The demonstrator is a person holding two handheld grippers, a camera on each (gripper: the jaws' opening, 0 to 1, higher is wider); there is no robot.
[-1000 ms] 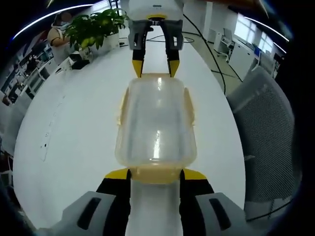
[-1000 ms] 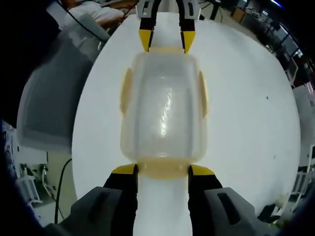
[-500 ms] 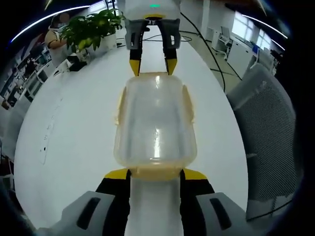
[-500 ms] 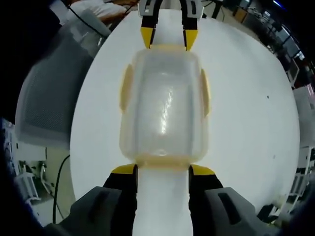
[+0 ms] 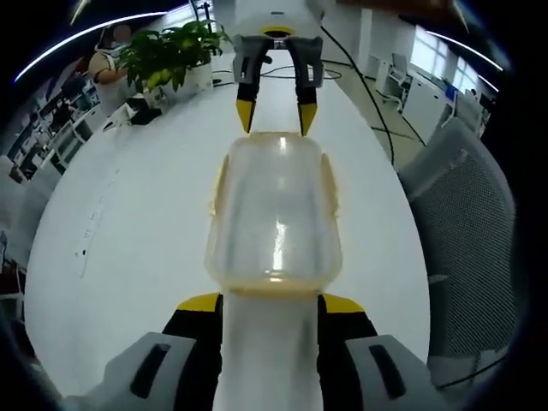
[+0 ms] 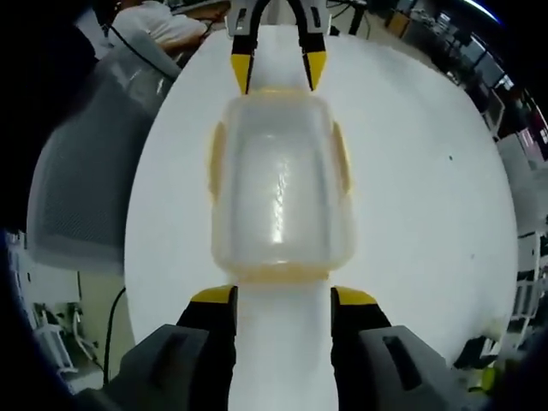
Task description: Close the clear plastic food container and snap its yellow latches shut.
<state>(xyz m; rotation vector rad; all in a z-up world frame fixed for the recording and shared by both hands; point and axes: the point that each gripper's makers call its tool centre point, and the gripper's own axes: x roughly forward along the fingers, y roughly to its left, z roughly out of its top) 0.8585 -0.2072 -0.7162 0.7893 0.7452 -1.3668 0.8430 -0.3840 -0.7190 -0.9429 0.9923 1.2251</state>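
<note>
Left gripper view: left gripper (image 5: 269, 301) jaws spread, at 6 o'clock of lidded clear food container (image 5: 274, 214); right gripper (image 5: 276, 116) at 12 o'clock, also spread, on white table (image 5: 128, 223).

No readable text, labels, brands or numbers on anything in either view.

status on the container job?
Left tool and right tool open at opposite ends of container. Lid on; side yellow latches look down. White table; nothing obstructing.
</note>
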